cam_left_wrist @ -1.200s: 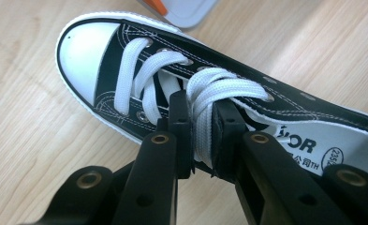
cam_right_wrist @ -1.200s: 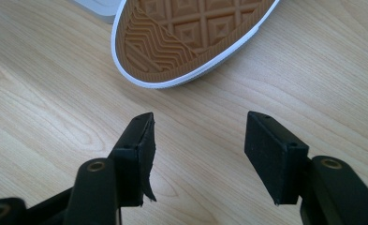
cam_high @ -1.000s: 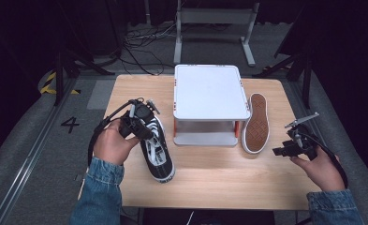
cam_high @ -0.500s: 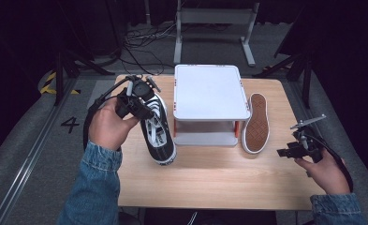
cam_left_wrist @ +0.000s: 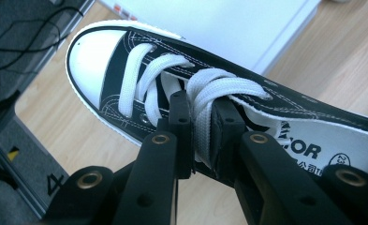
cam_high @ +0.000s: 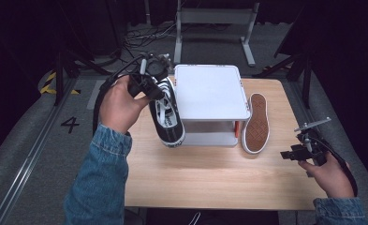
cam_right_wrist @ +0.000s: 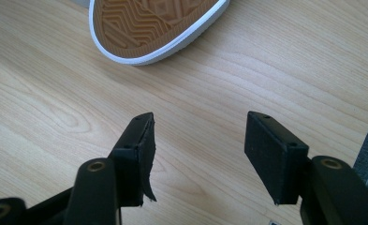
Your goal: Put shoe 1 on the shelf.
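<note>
Left gripper view: left hand-held gripper (cam_left_wrist: pixel 202 129) clamped on black canvas sneaker's (cam_left_wrist: pixel 125 79) white laces (cam_left_wrist: pixel 209 93). Light, floppy; probably swings. Right hand-held gripper (cam_right_wrist: pixel 198 154) hanging wide, empty.

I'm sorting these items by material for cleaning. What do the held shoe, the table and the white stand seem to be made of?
Black shoe: likely woven canvas, matte with visible stitching; glossy white toe cap looks like rubber; flat woven laces.
Table: wood or wood-look laminate, light grain lines, smooth.
White stand: probably plastic or painted board, plain and smooth; hard to tell which.
</note>
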